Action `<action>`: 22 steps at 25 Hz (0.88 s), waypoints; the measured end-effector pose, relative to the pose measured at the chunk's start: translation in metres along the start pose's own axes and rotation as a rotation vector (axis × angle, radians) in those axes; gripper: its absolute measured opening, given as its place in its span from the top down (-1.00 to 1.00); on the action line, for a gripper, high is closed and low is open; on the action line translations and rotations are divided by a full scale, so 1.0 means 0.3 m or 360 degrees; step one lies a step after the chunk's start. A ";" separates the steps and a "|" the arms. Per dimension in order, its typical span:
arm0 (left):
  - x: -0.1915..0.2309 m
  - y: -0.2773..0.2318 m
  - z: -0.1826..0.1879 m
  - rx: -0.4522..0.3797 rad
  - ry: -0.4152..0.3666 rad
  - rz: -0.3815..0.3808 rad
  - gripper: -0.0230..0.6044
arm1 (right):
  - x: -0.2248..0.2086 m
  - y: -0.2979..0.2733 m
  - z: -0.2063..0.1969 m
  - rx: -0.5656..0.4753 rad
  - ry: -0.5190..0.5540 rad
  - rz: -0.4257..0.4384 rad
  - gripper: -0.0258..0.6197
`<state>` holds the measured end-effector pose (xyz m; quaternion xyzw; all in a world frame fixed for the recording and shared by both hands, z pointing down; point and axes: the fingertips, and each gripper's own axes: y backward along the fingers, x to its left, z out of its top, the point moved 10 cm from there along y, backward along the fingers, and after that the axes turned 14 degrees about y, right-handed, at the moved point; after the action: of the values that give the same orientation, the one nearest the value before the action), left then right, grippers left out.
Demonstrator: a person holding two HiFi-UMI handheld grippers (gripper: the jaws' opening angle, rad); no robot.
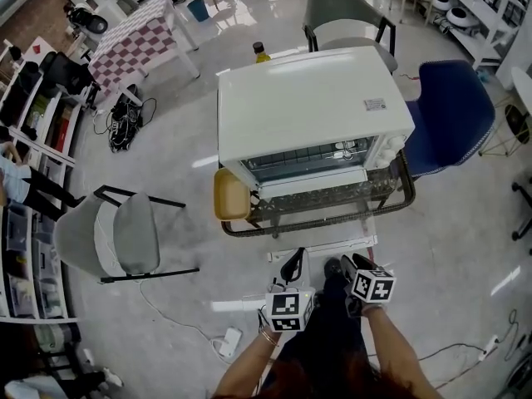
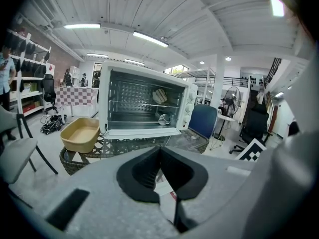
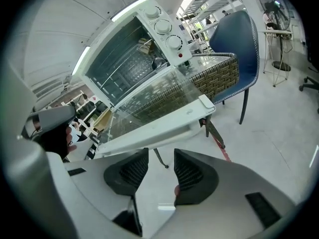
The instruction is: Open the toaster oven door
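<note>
The white toaster oven [image 1: 307, 106] stands on a wicker table [image 1: 249, 227]. Its glass door [image 1: 332, 202] hangs open and lies about level, with the white handle bar [image 1: 322, 248] at its near edge. The rack inside shows in the left gripper view, in the oven [image 2: 144, 101]. My left gripper [image 2: 159, 151] is shut on nothing and sits back from the door. My right gripper [image 3: 160, 154] is open with nothing between its pads, just short of the door handle [image 3: 154, 131] and apart from it. Both grippers [image 1: 291, 268] [image 1: 345, 266] hover below the handle.
A yellow tub [image 1: 230, 194] sits on the table's left end. A blue chair [image 1: 453, 115] stands to the right, a grey chair [image 1: 116, 235] to the left, another grey chair [image 1: 345, 15] behind. A bottle [image 1: 261, 52] stands behind the oven. A power strip [image 1: 229, 342] lies on the floor.
</note>
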<state>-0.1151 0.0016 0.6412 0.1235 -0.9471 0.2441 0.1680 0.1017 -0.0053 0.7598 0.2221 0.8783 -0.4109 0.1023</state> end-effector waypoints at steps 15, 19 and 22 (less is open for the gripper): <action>-0.038 0.070 0.076 0.0003 -0.0028 -0.0042 0.88 | 0.084 0.117 0.081 -0.0075 0.0076 -0.0025 0.54; -0.058 0.084 0.104 0.0011 -0.0027 -0.0061 0.88 | 0.106 0.145 0.109 -0.0105 0.0094 -0.0021 0.55; -0.072 0.088 0.122 0.0007 -0.0035 -0.0072 0.88 | 0.117 0.165 0.131 -0.0132 0.0103 -0.0031 0.60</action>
<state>-0.1132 0.0089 0.5918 0.1481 -0.9452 0.2410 0.1628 0.0942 0.0033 0.6883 0.2223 0.8995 -0.3677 0.0788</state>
